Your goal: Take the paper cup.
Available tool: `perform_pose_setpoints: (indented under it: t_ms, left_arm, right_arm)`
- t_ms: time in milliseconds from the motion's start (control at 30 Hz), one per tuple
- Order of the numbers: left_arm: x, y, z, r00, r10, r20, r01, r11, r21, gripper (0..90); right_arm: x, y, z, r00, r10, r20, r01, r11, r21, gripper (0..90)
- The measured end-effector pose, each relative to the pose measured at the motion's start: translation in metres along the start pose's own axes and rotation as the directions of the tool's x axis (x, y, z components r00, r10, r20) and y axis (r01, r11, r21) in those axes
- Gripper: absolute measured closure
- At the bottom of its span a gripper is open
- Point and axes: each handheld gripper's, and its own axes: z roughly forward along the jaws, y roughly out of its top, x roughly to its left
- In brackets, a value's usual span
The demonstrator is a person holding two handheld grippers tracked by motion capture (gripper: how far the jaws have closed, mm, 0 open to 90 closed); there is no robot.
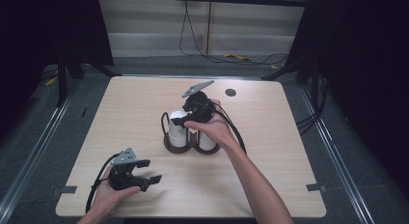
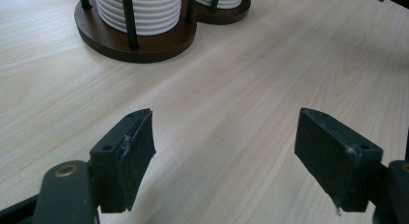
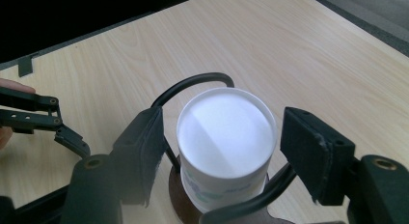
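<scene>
Cup stack upright in holder, bottoms up, right tool loosely astride, left tool wide.

matt paper cups, pale wood-grain table

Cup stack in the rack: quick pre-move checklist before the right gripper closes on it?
1. Right gripper fingers either side of the white cup stack: ok.
2. Fingers not yet pressing the stack, gaps visible both sides: ok.
3. Black wire hoop outside the grip path: cannot tell, it runs close to one finger.
4. Dark wooden rack base flat on the table: ok.
5. Left gripper open, off to the side of the rack: ok.
</scene>
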Motion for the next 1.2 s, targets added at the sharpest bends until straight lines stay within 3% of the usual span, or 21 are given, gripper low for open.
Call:
perform_pose_setpoints:
  t_ms: [500, 900, 1200]
  left_arm:
    - [0.000, 0.000, 0.000, 1.0000, 0.000, 0.001, 0.000, 1.0000, 0.001, 21.8]
    - [0.000, 0.000, -0.001, 1.0000, -0.005, 0.001, 0.005, 1.0000, 0.001, 21.7]
    - [0.000, 0.000, -0.001, 1.0000, -0.004, 0.001, 0.004, 1.0000, 0.002, 21.7]
  right_arm:
    - [0.000, 0.008, 0.021, 0.9989, -0.048, 0.002, 0.047, 0.990, 0.131, 31.9]
    - [0.002, 0.017, 0.028, 0.9987, -0.050, 0.012, 0.047, 0.982, 0.183, 34.8]
    - [0.005, 0.022, 0.031, 0.9974, -0.068, 0.023, 0.061, 0.969, 0.240, 31.9]
